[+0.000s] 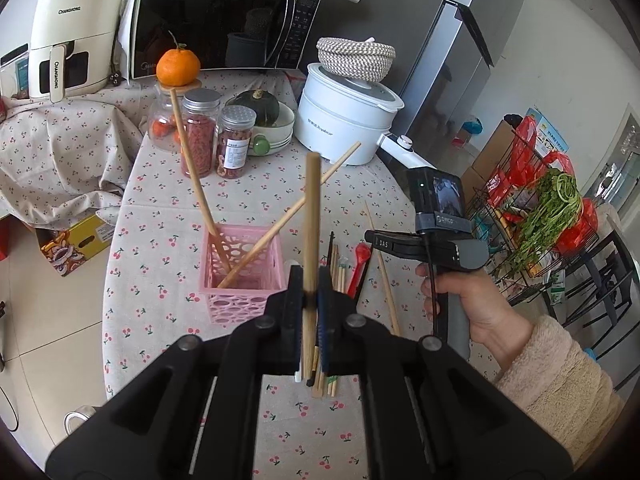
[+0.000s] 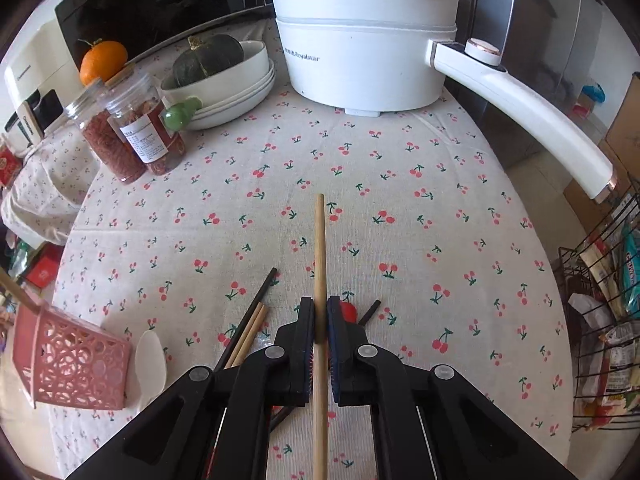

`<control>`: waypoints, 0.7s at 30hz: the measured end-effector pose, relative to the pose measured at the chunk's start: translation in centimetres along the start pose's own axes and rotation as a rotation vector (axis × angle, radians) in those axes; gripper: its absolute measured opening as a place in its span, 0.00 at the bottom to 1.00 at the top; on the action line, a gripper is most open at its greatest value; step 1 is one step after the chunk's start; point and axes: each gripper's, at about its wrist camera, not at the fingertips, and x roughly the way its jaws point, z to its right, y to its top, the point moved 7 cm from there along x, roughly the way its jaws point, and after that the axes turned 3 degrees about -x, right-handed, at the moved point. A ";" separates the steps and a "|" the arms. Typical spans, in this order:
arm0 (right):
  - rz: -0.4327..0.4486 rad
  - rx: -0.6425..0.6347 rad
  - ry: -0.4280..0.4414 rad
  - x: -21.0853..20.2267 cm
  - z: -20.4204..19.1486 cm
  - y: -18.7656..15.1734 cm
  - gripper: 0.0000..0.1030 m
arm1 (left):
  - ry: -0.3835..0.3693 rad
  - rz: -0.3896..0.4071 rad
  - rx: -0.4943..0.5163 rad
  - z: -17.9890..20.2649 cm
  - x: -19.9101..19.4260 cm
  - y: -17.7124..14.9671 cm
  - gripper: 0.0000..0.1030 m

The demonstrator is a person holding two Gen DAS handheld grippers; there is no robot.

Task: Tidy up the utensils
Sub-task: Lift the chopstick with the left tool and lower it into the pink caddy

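Note:
My left gripper (image 1: 310, 294) is shut on a wooden chopstick (image 1: 311, 220) held upright, just right of the pink basket (image 1: 240, 280), which holds two wooden chopsticks. My right gripper (image 2: 320, 320) is shut on another wooden chopstick (image 2: 320, 248) low over the cloth; that chopstick shows in the left wrist view (image 1: 384, 276) too. Loose chopsticks (image 2: 250, 322), a white spoon (image 2: 151, 354) and a red utensil (image 2: 349, 310) lie on the table. The pink basket (image 2: 68, 364) is at the left in the right wrist view.
A white electric pot (image 2: 360, 40) with a long handle stands at the back. Jars (image 1: 200, 136), a bowl with a squash (image 1: 264, 120), an orange (image 1: 178, 66), a microwave (image 1: 224, 20) and an air fryer (image 1: 72, 32) are behind. A wire rack (image 1: 540, 216) stands right of the table.

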 end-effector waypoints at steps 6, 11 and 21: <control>0.120 0.028 0.070 -7.2 0.7 0.1 0.06 | 0.002 0.038 0.016 1.0 -0.6 0.4 0.07; 0.213 0.049 0.126 -12.9 0.6 -0.3 0.06 | -0.012 0.083 0.009 1.7 -1.8 1.3 0.07; 0.368 0.061 0.207 -20.4 -0.2 -0.4 0.06 | 0.009 0.259 -0.049 0.6 -5.3 4.3 0.07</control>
